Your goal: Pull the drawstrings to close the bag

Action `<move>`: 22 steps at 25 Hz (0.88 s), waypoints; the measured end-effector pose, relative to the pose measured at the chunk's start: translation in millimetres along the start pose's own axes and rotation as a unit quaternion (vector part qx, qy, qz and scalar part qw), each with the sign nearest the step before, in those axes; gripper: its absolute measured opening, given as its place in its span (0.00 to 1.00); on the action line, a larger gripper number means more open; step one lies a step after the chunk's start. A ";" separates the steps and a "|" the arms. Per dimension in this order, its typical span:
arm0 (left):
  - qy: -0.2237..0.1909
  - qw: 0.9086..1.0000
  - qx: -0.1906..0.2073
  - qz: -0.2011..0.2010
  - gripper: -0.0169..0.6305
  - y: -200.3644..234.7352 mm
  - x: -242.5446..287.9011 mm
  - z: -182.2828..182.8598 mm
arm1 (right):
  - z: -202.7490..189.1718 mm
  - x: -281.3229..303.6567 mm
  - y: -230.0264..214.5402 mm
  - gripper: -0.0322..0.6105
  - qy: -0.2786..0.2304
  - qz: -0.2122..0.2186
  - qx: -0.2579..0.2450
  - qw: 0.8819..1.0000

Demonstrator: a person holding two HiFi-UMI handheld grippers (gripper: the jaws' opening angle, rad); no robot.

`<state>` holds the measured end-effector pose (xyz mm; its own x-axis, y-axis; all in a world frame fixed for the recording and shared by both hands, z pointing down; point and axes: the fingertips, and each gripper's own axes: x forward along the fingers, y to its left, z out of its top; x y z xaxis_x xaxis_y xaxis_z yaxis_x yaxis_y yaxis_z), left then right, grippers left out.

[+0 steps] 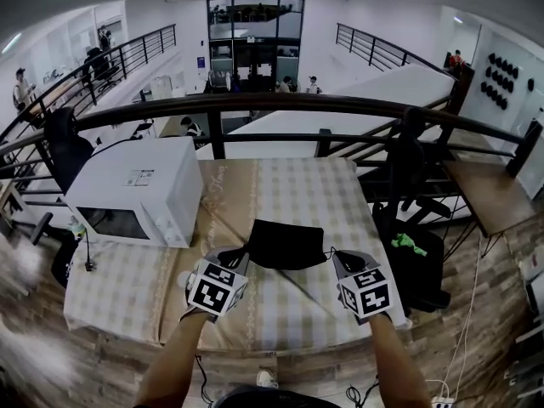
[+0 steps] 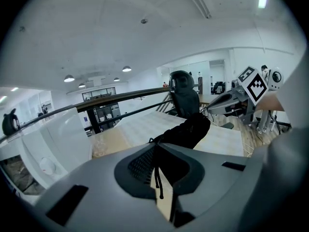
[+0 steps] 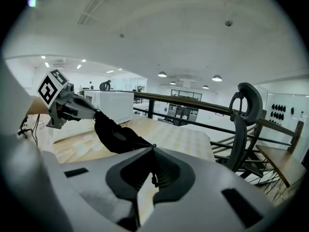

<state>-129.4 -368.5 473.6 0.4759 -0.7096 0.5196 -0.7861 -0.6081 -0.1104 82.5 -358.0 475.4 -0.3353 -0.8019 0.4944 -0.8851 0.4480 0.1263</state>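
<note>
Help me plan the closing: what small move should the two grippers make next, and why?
Probably pull both grippers slightly further apart. The left gripper and right gripper are each shut on a thin black drawstring, and the black fabric bag spreads wide between them, seemingly not cinched.

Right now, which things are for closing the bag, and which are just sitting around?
For the job:
black bag
left drawstring, pinched in the left gripper's fingers
right drawstring, pinched in the right gripper's fingers

Just sitting around:
microwave
chair
green thing off to the right
</note>
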 end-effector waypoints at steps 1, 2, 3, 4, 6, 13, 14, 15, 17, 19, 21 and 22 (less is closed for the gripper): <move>-0.003 1.000 0.000 0.000 0.08 2.7 -0.5 4.4 | 5.3 0.0 -1.4 0.09 -0.004 -0.004 0.001 1.000; -0.007 1.000 0.000 0.001 0.08 5.7 -1.1 8.6 | 10.9 0.1 -2.3 0.09 -0.009 -0.007 0.002 1.000; -0.010 1.000 -0.002 0.002 0.08 8.8 -1.7 12.3 | 16.3 0.3 -2.8 0.09 -0.013 -0.010 0.002 1.000; -0.012 1.000 -0.003 0.003 0.08 11.8 -2.2 15.6 | 21.6 0.6 -3.2 0.09 -0.016 -0.013 0.001 1.000; -0.017 1.000 -0.006 0.003 0.08 16.7 -3.0 22.1 | 31.5 0.8 -4.4 0.09 -0.023 -0.018 0.001 1.000; -0.044 0.999 -0.011 0.014 0.08 32.6 -8.6 51.3 | 66.5 -3.7 -9.2 0.09 -0.052 -0.036 0.000 0.998; -0.048 0.999 -0.012 0.015 0.08 34.6 -9.6 55.9 | 71.5 -4.4 -10.1 0.09 -0.057 -0.038 0.000 0.998; -0.051 0.998 -0.013 0.017 0.08 36.4 -10.5 60.3 | 76.4 -5.1 -11.1 0.09 -0.061 -0.041 -0.001 0.997; -0.056 0.998 -0.016 0.021 0.08 40.1 -11.7 68.1 | 85.5 -6.5 -12.8 0.09 -0.071 -0.044 -0.002 0.997; -0.060 0.998 -0.022 0.024 0.08 43.3 -12.6 74.6 | 94.5 -7.9 -14.9 0.09 -0.081 -0.046 -0.001 0.996; -0.066 0.997 -0.026 0.027 0.08 45.3 -13.4 80.8 | 103.1 -9.4 -17.6 0.09 -0.092 -0.048 0.001 0.995; -0.070 0.997 -0.027 0.028 0.08 46.0 -13.7 84.0 | 107.2 -10.1 -19.2 0.09 -0.098 -0.049 0.002 0.994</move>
<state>-139.0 -416.6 390.2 0.4772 -0.7873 0.3904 -0.8320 -0.5478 -0.0878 68.2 -400.9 375.7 -0.3026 -0.9037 0.3030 -0.9180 0.3618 0.1624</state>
